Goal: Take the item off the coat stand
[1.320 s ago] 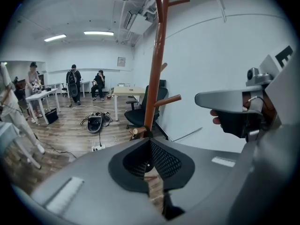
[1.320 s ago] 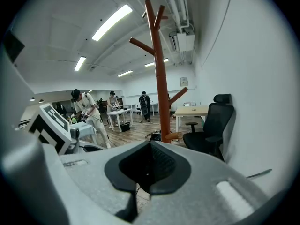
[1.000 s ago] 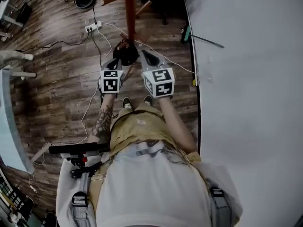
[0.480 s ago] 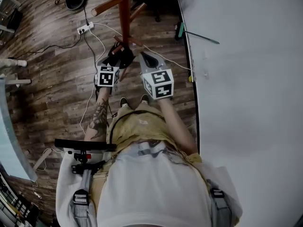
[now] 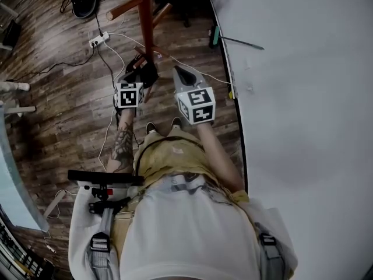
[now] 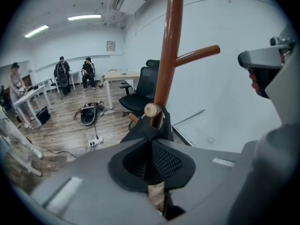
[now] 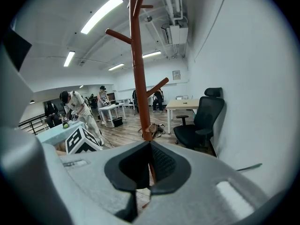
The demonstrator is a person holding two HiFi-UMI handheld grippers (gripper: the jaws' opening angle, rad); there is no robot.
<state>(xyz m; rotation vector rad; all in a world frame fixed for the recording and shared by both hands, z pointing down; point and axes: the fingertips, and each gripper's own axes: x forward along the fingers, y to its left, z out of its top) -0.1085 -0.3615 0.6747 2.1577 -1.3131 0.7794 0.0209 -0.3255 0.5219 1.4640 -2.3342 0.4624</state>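
Jaws on my left gripper (image 6: 151, 139) have just been closing and now pinch the black fabric item (image 6: 143, 128) hooked over a peg (image 6: 152, 110) of the red-brown wooden coat stand (image 6: 169, 46), while my right gripper (image 7: 150, 145) has its jaws together and empty; tugging downward may snag it there

Item (image 6: 143, 129): black cloth thing, kind unclear, hangs on low peg (image 6: 152, 110) of stand (image 6: 171, 41), draped behind peg's pale round tip, folds spreading down. L tongs (image 6: 151, 142) just closed, its lower edge between them. Stand: red-brown wood pole, upright on wood floor (image 5: 70, 98), w/ pegs angled up, one just above item
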